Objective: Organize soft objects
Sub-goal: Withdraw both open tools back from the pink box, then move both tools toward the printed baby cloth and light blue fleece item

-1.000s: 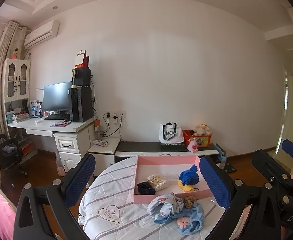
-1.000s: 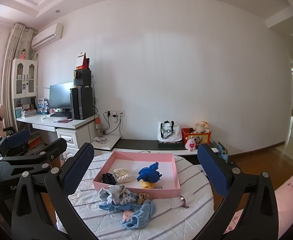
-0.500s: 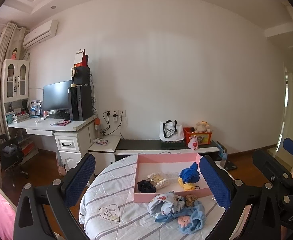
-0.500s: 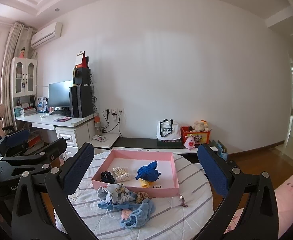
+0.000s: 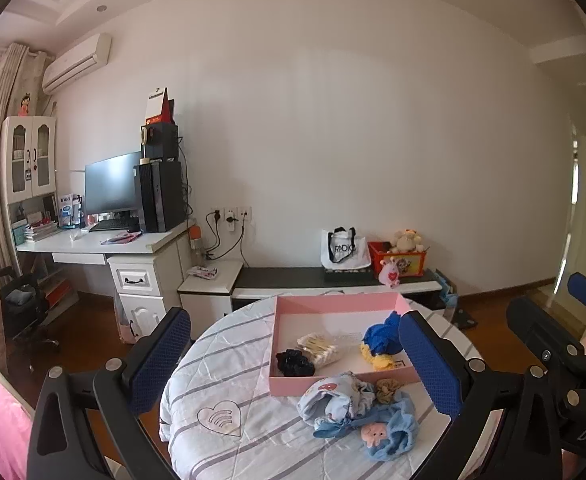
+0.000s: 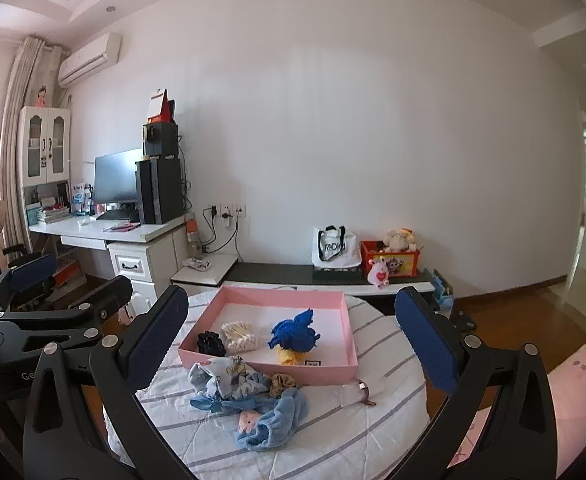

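Left gripper (image 5: pixel 295 354) over the round desk (image 5: pixel 229 384), jaws wide apart and empty.
Between the jaws sits a pink tray (image 5: pixel 333 306); nearer than it, a heap of blue cloth (image 5: pixel 357 408); past the right jaw, the right gripper (image 5: pixel 565 344).

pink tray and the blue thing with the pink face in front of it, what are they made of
Pink tray: looks like matte card or paperboard, with thin, straight, crisp-edged walls. Blue thing: seems soft terry or fleece, with a fuzzy surface, lying slumped in folds.
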`<act>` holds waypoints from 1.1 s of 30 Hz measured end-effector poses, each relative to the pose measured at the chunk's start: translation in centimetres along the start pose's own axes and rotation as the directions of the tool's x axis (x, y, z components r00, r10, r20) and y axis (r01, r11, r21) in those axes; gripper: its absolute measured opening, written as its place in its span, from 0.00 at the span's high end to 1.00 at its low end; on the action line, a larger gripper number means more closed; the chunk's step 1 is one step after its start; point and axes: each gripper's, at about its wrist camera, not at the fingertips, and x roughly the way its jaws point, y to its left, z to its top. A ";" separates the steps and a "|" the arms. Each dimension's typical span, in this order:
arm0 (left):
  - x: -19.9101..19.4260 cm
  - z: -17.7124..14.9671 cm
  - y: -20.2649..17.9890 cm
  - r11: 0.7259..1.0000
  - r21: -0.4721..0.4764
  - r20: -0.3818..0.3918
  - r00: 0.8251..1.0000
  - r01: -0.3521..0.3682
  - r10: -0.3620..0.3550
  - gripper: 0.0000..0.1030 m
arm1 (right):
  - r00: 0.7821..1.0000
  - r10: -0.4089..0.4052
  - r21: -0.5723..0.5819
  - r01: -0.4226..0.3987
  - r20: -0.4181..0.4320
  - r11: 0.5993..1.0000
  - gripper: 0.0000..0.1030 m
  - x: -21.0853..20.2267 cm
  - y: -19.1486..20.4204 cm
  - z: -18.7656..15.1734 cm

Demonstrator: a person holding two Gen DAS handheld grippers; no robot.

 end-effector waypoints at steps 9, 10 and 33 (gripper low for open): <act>1.9 -0.8 0.6 1.000 -0.002 -0.070 0.997 -0.012 0.011 0.00 | 0.997 -0.011 -0.011 0.010 -0.077 1.000 0.00 2.0 0.4 -1.4; 2.1 -0.9 0.8 1.000 -0.002 -0.081 0.997 -0.013 0.013 0.00 | 0.995 -0.014 -0.012 0.013 -0.095 1.000 0.00 2.5 0.4 -1.7; 14.3 -6.6 3.1 0.997 0.056 -0.451 0.889 -0.059 0.078 0.00 | 0.833 -0.043 -0.045 0.022 -0.552 0.999 0.00 14.3 1.3 -12.6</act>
